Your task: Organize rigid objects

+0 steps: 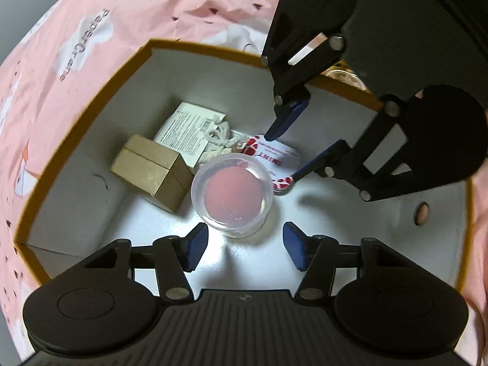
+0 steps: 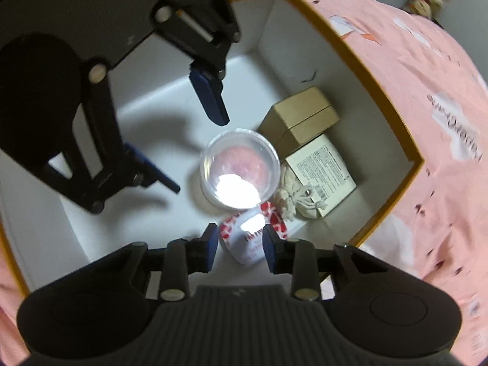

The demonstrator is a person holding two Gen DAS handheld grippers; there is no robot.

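Inside the box [image 1: 91, 140], left gripper [image 1: 245, 244] hangs with jaws apart, just short of the clear tub [image 1: 231, 195]. Right gripper [image 2: 241, 245], jaws parted, straddles the round tin [image 2: 250, 244] beside the tub without pressing it. Past the tub: kraft carton [image 1: 152, 170], white carton [image 2: 323, 170].

Pink printed bedsheet [image 1: 128, 9], probably a bed, bears an open orange-rimmed box [image 1: 91, 97].
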